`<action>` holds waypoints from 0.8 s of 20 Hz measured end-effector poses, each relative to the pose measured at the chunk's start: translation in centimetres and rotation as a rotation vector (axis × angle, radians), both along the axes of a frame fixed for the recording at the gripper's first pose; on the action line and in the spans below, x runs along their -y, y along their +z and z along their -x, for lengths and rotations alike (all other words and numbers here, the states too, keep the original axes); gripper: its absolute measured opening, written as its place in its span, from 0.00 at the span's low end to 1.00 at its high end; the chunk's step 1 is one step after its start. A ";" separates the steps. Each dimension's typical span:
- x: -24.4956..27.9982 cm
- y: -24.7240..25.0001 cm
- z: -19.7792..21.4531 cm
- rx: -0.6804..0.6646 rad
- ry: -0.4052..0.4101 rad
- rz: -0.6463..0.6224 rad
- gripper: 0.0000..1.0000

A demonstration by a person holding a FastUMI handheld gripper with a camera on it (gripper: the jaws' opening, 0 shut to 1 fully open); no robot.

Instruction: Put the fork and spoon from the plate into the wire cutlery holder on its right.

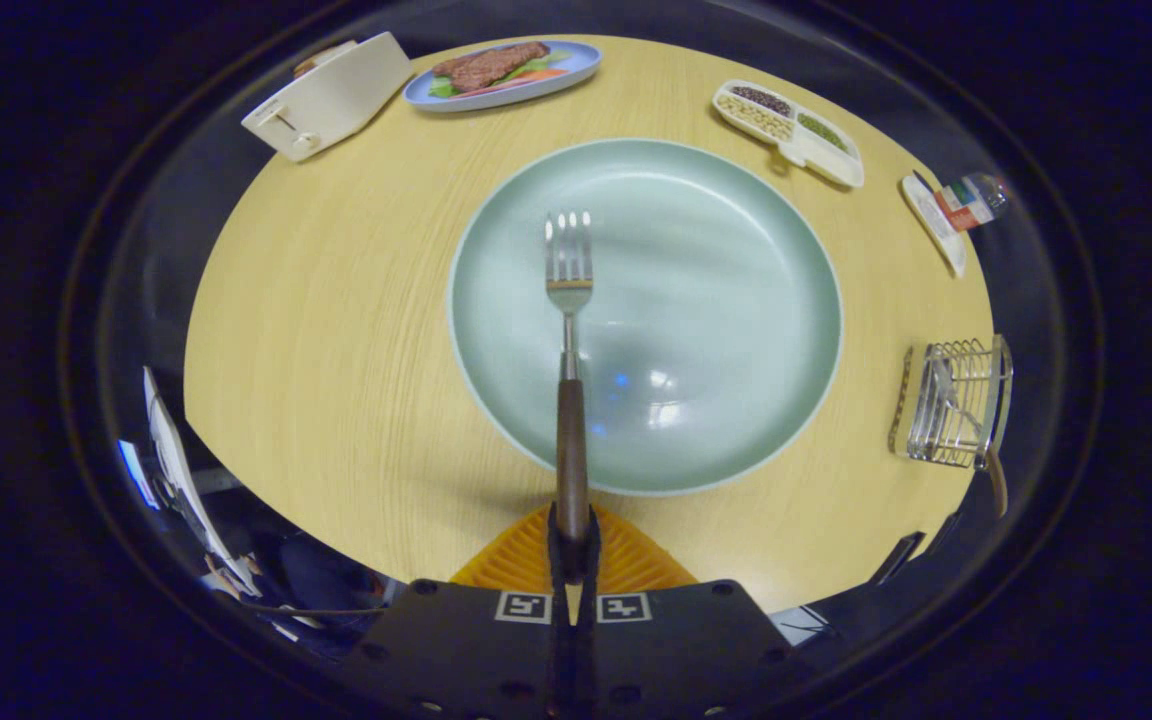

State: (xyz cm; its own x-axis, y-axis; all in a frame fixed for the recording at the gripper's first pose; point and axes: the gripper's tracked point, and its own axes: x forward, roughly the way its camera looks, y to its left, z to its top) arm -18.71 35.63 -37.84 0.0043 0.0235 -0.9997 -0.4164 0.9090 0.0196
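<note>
Gripper [573, 545] fingers pinch the fork [570, 330] by its wooden handle, tines out over the green plate [736, 300]; wire cutlery holder [956, 400] stands right of it

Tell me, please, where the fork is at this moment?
In the gripper view the fork is clamped by its brown handle between the gripper fingers, reaching ahead over the green plate, tines forward.

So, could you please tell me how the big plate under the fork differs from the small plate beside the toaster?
The big plate is pale green, round and bare; the small plate is blue, narrower and carries meat and vegetables. The fork, gripped in the gripper's jaws, hangs over the big plate. Both rest on the wooden table.
</note>
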 end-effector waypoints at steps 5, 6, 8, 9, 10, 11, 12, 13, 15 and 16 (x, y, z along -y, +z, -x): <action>0.9 1.5 -0.5 -0.011 -0.021 -0.014 0.01; 1.0 2.0 -0.6 -0.011 -0.021 -0.024 0.02; 1.4 3.4 -0.9 -0.013 -0.022 -0.041 0.01; 1.4 4.1 -0.9 -0.016 -0.027 -0.055 0.01; 1.5 4.8 -1.1 -0.018 -0.030 -0.067 0.01; 1.6 5.7 -1.3 -0.016 -0.033 -0.078 0.01; 1.7 6.5 -1.4 -0.015 -0.032 -0.091 0.01; 1.8 7.4 -1.7 -0.012 -0.033 -0.104 0.01; 2.2 9.1 -2.3 0.005 -0.026 -0.122 0.01; 2.4 10.5 -3.0 0.014 -0.023 -0.129 0.01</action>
